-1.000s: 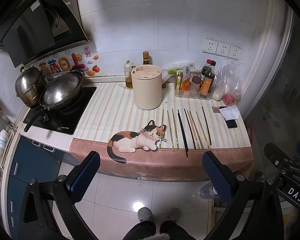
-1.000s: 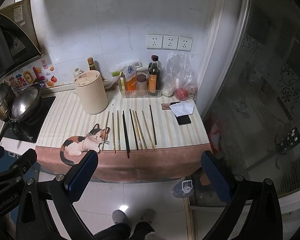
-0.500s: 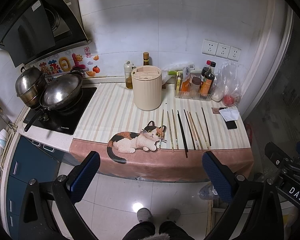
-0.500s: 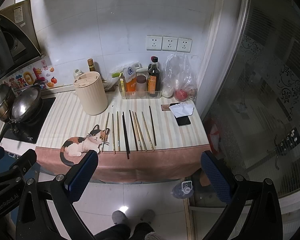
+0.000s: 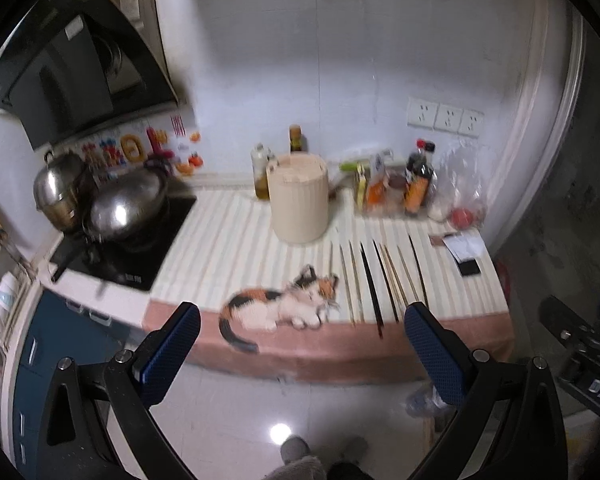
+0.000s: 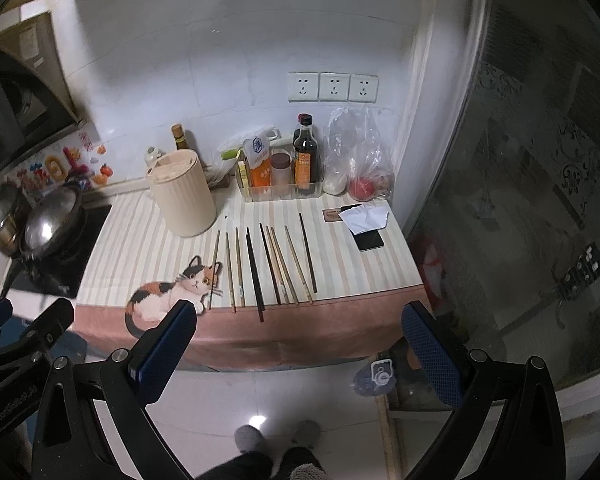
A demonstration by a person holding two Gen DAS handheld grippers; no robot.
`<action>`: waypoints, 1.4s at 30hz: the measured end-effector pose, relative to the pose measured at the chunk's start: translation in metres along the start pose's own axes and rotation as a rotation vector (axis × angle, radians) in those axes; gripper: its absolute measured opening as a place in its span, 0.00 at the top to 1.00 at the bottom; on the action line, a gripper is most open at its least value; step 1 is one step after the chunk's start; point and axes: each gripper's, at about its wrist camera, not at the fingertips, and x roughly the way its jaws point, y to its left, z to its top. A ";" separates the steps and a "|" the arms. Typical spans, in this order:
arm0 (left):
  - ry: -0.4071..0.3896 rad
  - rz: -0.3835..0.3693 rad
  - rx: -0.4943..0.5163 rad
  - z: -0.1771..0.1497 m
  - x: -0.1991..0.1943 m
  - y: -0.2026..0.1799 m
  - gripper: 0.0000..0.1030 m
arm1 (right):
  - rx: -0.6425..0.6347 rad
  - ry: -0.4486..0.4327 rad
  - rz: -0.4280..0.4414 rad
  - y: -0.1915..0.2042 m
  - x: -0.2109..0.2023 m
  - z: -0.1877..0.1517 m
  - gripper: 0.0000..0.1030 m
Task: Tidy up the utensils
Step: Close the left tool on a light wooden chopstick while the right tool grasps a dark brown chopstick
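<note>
Your left tongs [image 5: 300,350] and right tongs [image 6: 296,350] sit low in each frame, both spread wide and holding nothing, over the floor short of the desk [image 6: 340,264]. Beyond them, at mid-frame, the chopsticks [image 6: 268,268] lie side by side in a row on the striped cloth, near the front edge, just right of the printed cat [image 6: 172,296]. Farther back and left of centre stands the cream utensil holder [image 6: 182,196], upright, well apart from both tongs.

Dim indoor light, left view motion-blurred, fisheye-curved edges, floor glare
</note>
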 end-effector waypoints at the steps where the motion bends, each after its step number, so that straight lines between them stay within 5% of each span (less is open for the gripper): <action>1: -0.027 0.006 0.004 0.004 0.005 0.002 0.00 | 0.019 -0.015 0.004 0.000 0.001 0.001 0.00; 5: -0.091 0.021 0.013 0.014 0.039 0.016 0.00 | 0.069 -0.103 -0.007 0.002 0.014 0.003 0.00; 9: -0.075 0.041 0.050 0.016 0.092 0.025 0.00 | 0.074 -0.098 -0.052 0.010 0.057 0.002 0.00; 14: 0.066 0.048 0.035 0.018 0.174 0.034 0.00 | 0.092 -0.024 -0.043 0.009 0.124 0.010 0.01; 21: 0.324 0.016 0.013 -0.002 0.306 0.016 0.04 | 0.089 0.191 -0.008 -0.008 0.270 0.028 0.30; 28: 0.556 -0.014 0.005 -0.018 0.425 -0.023 0.57 | 0.075 0.416 0.058 -0.031 0.409 0.039 0.54; 36: 0.652 0.002 0.042 -0.027 0.491 -0.043 0.62 | 0.033 0.594 0.061 -0.035 0.528 0.046 0.55; 39: 0.638 -0.003 0.055 -0.024 0.494 -0.046 0.75 | 0.009 0.622 0.055 -0.030 0.555 0.050 0.55; 41: 0.639 -0.011 0.056 -0.022 0.495 -0.047 0.95 | -0.012 0.639 0.062 -0.023 0.573 0.054 0.55; 42: 0.642 -0.015 0.049 -0.022 0.495 -0.047 0.95 | -0.020 0.644 0.057 -0.021 0.578 0.055 0.55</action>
